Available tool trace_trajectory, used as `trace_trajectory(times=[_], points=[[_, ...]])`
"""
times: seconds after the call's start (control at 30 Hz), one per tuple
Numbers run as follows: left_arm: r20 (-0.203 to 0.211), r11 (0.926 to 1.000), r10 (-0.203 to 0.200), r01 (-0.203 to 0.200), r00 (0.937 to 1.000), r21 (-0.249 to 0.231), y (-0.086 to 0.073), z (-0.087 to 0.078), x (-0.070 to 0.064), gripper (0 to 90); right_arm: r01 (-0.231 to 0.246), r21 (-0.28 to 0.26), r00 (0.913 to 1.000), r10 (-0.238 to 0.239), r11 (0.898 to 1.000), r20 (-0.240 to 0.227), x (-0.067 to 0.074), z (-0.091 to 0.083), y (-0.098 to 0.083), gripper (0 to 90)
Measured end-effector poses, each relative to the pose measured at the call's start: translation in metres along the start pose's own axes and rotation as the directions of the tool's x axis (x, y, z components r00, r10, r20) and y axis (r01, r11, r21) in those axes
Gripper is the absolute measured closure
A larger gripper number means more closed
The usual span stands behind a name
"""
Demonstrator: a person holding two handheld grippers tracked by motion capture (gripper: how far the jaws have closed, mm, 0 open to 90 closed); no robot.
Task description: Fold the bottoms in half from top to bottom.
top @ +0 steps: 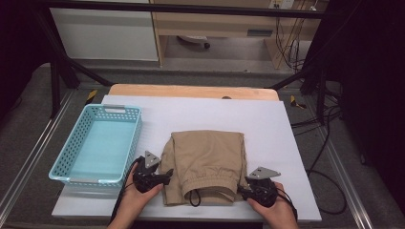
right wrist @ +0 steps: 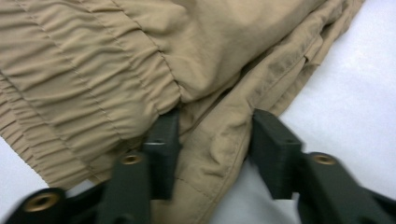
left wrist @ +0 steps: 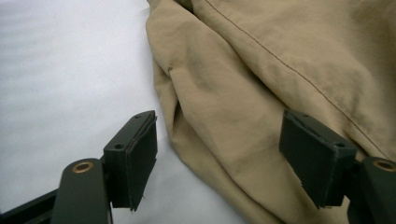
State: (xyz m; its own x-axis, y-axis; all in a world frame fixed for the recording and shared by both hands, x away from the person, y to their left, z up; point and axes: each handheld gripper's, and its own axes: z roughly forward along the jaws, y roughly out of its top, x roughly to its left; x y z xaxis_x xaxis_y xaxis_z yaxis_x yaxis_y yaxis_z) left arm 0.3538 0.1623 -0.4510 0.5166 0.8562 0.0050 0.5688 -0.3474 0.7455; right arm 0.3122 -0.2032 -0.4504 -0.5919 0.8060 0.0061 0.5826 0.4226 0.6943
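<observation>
Hand-held gripper (right wrist: 212,144) astride gathered, ribbed khaki waistband (right wrist: 88,88)

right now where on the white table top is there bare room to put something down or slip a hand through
Free: the wide strip of white table top beyond the folded tan shorts, the patch to their right up to the table edge, and the lane between them and the blue basket. Crowded: the near edge, where the left gripper and right gripper flank the waistband.
</observation>
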Motion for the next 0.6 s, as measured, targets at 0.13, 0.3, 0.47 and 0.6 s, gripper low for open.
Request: trace_trajectory(times=[0.13, 0.3, 0.47, 0.6], points=[[-0.003, 1.0, 0.002, -0.002, 1.0, -0.004, 0.001, 0.001, 0.0, 28.1, 0.033, -0.001, 0.9994, -0.033, 0.999, -0.009, 0.004, 0.002, 0.003, 76.6], [-0.005, 0.9998, -0.005, 0.005, 1.0, -0.018, 0.002, 0.001, 0.0, 28.3, 0.053, -0.005, 0.9985, -0.053, 0.999, -0.013, 0.005, 0.003, 0.006, 85.4], [-0.02, 0.9997, -0.016, 0.015, 0.9997, -0.021, 0.005, 0.005, 0.004, 28.3, 0.063, -0.018, 0.9978, -0.063, 0.998, -0.019, 0.005, 0.002, 0.006, 86.2], [-0.035, 0.9996, -0.024, 0.024, 0.9991, -0.017, 0.007, 0.011, 0.009, 27.7, 0.06, -0.019, 0.9978, -0.061, 0.998, -0.026, 0.004, 0.003, 0.006, 86.0]])
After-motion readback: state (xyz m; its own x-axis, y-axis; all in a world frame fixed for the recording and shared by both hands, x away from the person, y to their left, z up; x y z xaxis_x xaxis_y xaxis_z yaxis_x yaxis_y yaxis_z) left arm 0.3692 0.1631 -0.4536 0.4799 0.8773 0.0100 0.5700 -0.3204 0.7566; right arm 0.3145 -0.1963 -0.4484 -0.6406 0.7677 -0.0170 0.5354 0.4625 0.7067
